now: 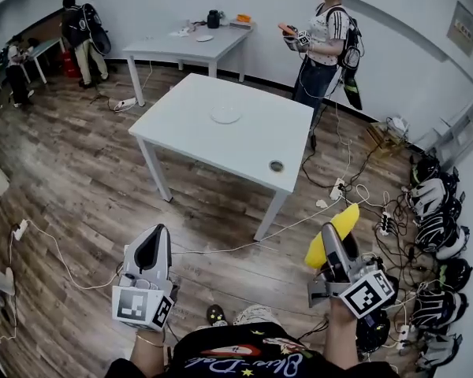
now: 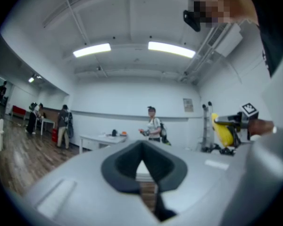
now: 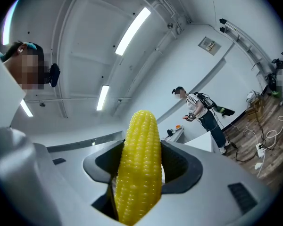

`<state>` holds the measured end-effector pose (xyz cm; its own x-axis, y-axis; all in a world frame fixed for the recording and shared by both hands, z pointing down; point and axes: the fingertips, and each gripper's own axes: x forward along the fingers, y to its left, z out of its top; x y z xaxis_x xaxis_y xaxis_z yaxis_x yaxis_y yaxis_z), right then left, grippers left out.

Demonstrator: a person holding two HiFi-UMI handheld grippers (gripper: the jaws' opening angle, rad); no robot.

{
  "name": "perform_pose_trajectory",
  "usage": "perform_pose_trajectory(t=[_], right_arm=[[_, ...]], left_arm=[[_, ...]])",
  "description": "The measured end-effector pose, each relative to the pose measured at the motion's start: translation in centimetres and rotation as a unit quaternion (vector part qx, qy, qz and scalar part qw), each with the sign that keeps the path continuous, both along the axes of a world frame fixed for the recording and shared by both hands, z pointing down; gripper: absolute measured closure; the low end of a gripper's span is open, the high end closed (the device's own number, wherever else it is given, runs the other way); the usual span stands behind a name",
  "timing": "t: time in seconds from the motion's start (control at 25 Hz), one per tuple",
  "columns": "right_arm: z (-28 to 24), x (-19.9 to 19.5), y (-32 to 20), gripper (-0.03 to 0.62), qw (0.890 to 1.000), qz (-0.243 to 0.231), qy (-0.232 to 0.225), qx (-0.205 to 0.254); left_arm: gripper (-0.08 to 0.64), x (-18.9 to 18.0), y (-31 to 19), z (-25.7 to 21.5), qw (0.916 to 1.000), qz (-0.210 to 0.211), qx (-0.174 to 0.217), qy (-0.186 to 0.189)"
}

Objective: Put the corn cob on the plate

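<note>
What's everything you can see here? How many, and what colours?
corn cob: one, yellow, clamped in right tool
plate: one, white, on near table
tables: two, white; near table mid-room, far table by the wall
people: several, one beyond near table, others far left
cables: several, white and black, on wooden floor
left tool: one, grey, shut, empty
right tool: one, grey, shut on corn cob

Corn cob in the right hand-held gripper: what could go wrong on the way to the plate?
The corn cob sticks well past the right hand-held gripper, so it may pivot or slip. The plate sits on the white table some way off, and a cable crosses the floor between: likely a trip hazard.
</note>
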<state>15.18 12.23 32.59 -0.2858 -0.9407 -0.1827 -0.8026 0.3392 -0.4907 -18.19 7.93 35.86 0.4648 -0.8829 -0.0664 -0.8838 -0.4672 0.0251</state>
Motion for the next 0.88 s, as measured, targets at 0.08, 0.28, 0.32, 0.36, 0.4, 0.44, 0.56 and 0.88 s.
perform_pose_trajectory(t=[0.08, 0.28, 0.32, 0.36, 0.4, 0.44, 0.56, 0.88], right_arm=[[0.6, 0.1, -2.4, 0.337, 1.000, -0.003, 0.002, -0.012], [2.8, 1.1, -9.1, 0.337, 0.999, -0.003, 0.000, -0.038], [3.0, 1.4, -11.0, 0.337, 0.999, -0.007, -0.005, -0.036], [3.1, 1.6, -13.1, 0.337, 0.999, -0.013, -0.007, -0.033], [3.1, 1.7, -15.3, 0.337, 0.999, -0.019, -0.008, -0.029], [3.1, 1.9, -17.6, 0.337, 0.999, -0.025, -0.007, -0.026], [2.9, 2.6, -23.9, 0.337, 0.999, -0.033, 0.008, -0.024], [4.8, 0.8, -40.0, 0.337, 0.992, -0.112, 0.027, -0.052]], left_arm=[[0.572, 0.0, -2.0, 0.9, 1.0000, 0.005, -0.006, 0.006], [0.572, 1.0, -7.9, 2.5, 0.9995, 0.008, -0.025, -0.017], [0.572, 1.2, -9.6, 2.8, 0.9994, 0.003, -0.027, -0.021], [0.572, 1.4, -11.4, 2.9, 0.9994, -0.001, -0.027, -0.024], [0.572, 1.6, -13.2, 2.9, 0.9994, -0.004, -0.024, -0.023], [0.572, 1.9, -15.0, 2.7, 0.9996, -0.004, -0.018, -0.020], [0.572, 3.0, -20.3, 0.8, 0.9999, 0.004, 0.009, -0.012], [0.571, 6.3, -32.6, -1.9, 0.9991, -0.016, 0.040, -0.007]])
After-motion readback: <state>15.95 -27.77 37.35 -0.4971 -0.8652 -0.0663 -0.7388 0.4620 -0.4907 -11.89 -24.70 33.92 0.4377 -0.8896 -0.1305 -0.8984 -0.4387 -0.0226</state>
